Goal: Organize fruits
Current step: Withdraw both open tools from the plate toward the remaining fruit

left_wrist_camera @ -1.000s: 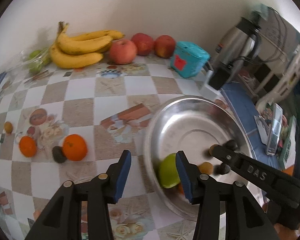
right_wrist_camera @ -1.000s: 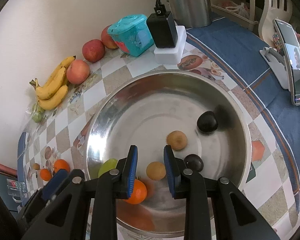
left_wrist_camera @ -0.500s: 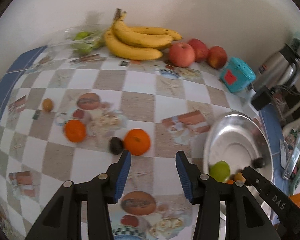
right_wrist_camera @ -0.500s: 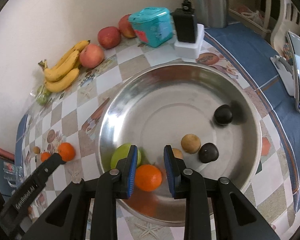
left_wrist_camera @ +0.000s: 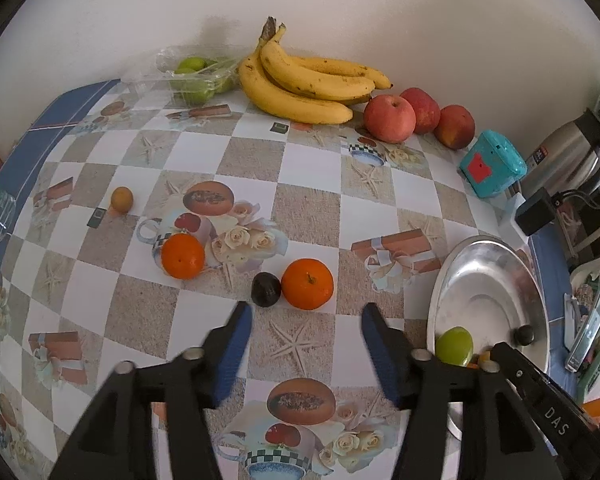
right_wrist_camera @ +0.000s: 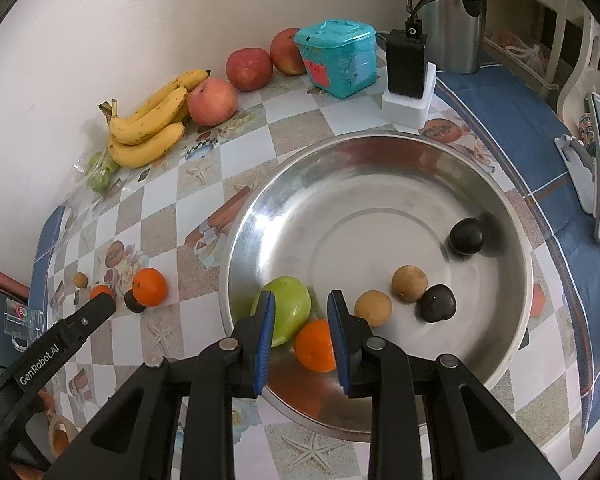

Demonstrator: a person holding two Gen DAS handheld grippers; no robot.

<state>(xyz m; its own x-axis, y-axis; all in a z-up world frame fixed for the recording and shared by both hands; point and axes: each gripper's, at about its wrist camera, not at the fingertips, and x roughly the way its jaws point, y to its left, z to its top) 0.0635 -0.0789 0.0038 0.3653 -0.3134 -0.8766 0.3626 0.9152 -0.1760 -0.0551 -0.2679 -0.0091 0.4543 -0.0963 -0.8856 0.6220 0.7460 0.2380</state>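
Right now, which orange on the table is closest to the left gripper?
The orange beside the small dark fruit, just ahead of the left gripper. The other orange lies farther left on the printed cup.

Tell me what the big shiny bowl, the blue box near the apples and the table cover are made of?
The big bowl looks like polished metal, probably steel: it mirrors light and the fruit in it. The blue box seems to be plastic, with a smooth moulded lid and a red sticker. The table cover looks like glossy printed vinyl, though it could be coated cloth; its checks and roses are flat pictures.

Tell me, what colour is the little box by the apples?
Teal box with a red patch; right wrist view.
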